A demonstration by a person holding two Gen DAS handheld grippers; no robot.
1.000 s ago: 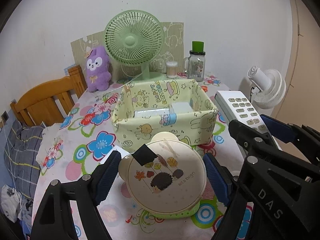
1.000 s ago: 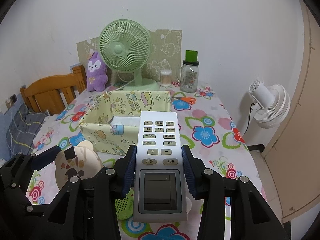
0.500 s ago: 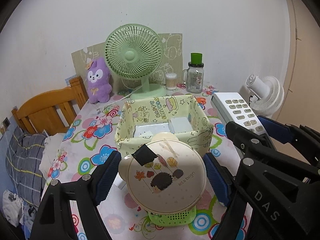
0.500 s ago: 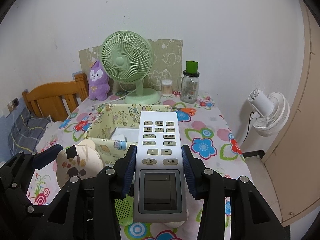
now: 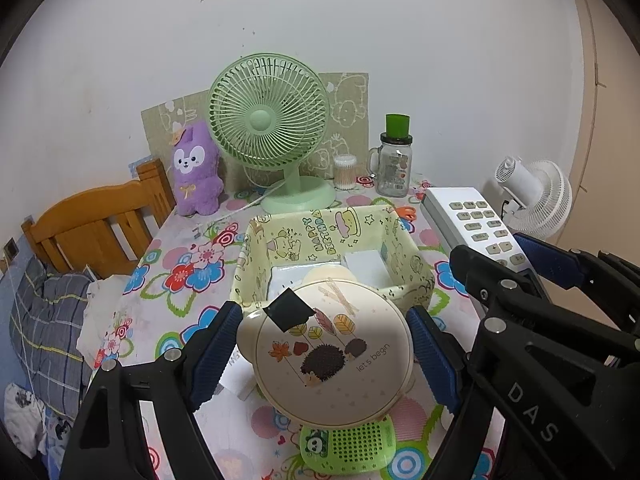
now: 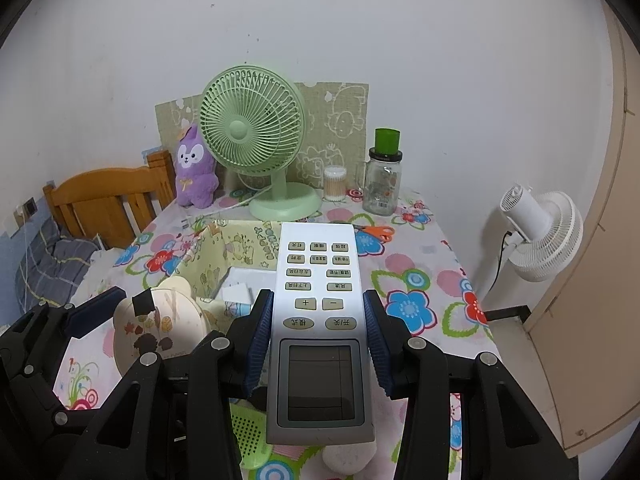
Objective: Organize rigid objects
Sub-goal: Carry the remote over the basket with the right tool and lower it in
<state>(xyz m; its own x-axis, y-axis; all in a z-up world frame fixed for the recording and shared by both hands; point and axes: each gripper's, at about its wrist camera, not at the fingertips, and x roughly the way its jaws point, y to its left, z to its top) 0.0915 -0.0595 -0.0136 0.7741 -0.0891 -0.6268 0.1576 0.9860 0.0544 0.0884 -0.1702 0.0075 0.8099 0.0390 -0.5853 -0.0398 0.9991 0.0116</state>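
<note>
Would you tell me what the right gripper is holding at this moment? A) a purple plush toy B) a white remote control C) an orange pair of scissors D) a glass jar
B: the right gripper has both blue pads pressed against the sides of the white remote control.

Cream round case and grey remote lifted near yellow fabric bin.

A fabric bin sits on the table, before the desk fan.

Both wrist views look down, sharing the green fan.
</note>
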